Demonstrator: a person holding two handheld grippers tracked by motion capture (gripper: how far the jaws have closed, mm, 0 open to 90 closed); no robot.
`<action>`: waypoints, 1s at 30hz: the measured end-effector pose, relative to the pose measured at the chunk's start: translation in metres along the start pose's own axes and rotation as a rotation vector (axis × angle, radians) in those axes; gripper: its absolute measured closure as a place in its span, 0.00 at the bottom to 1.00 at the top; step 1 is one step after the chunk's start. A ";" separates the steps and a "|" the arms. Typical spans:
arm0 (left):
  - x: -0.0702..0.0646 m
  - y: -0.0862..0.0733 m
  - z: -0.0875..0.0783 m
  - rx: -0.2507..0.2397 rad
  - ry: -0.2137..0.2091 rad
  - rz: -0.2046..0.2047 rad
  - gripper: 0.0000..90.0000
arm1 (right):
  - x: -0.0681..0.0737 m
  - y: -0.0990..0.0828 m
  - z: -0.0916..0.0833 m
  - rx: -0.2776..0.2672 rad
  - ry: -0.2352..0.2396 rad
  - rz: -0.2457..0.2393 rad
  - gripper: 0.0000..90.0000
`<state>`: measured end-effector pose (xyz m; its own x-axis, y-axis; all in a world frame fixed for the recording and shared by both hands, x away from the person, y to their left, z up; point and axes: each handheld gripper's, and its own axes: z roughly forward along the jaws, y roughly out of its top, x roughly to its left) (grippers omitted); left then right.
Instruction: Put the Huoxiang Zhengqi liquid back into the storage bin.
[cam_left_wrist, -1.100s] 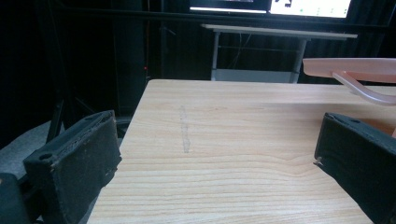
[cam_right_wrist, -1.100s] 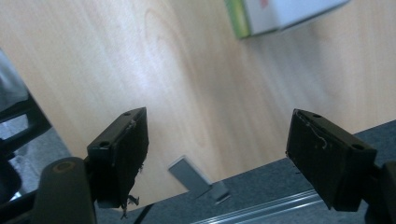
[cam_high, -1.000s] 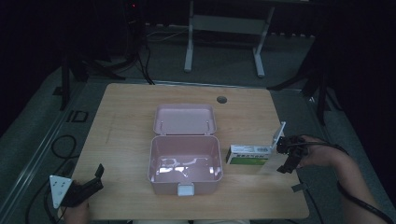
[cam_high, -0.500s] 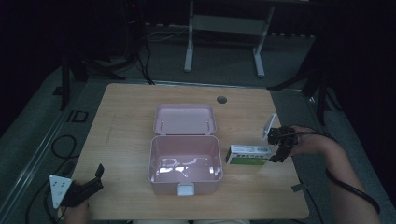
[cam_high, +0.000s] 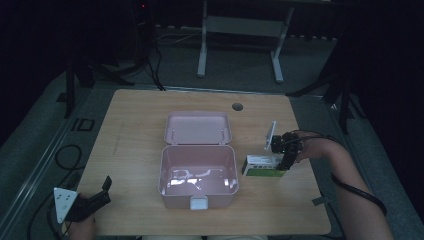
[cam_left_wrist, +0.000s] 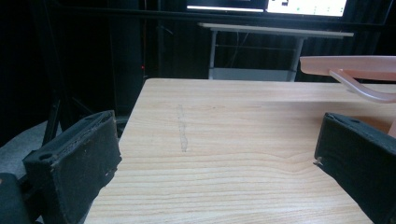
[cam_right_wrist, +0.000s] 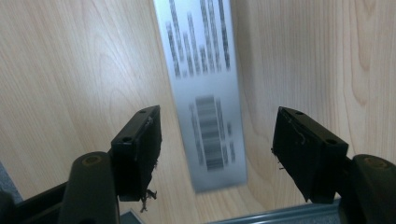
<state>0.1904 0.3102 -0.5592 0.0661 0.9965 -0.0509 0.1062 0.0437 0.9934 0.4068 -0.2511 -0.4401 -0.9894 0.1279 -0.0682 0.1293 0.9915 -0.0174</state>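
The wooden table (cam_high: 135, 150) carries an open pink box (cam_high: 198, 175) near its middle, lid (cam_high: 198, 127) laid back on the far side and the tub seemingly empty, its bottom shining. Just right of the tub lies a small green and white carton (cam_high: 264, 166), flat on the wood and close beside the box wall without clearly touching it. A second ago the right gripper (cam_high: 286, 162) hung off the carton's right end; now it has slid left and stands over that end. Its jaws have just been closing, and the right gripper view shows the carton (cam_right_wrist: 208, 102), barcode side up, lying between the two black pads with wood still visible on both sides, so they straddle it without pressing yet. That reads as the start of a pick-up, most likely to lift the carton into the box. The left gripper (cam_high: 95, 197) has stayed where it was at the near left corner, and in the left gripper view its jaws stand wide apart over bare table (cam_left_wrist: 224, 154), holding nothing.
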 end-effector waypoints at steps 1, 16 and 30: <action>0.000 0.000 0.000 -0.003 0.000 0.000 0.00 | 0.000 0.003 0.001 0.002 0.006 -0.010 0.38; 0.000 0.000 0.000 0.000 -0.003 0.005 0.00 | 0.002 0.028 0.011 0.003 0.019 -0.108 0.54; -0.001 -0.001 0.000 0.001 -0.001 0.012 0.00 | 0.005 0.034 0.021 0.043 0.043 -0.174 0.68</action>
<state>0.1904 0.3090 -0.5597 0.0679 0.9969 -0.0389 0.1059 0.0316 0.9939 0.4072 -0.2173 -0.4615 -0.9989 -0.0440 -0.0176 -0.0427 0.9968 -0.0680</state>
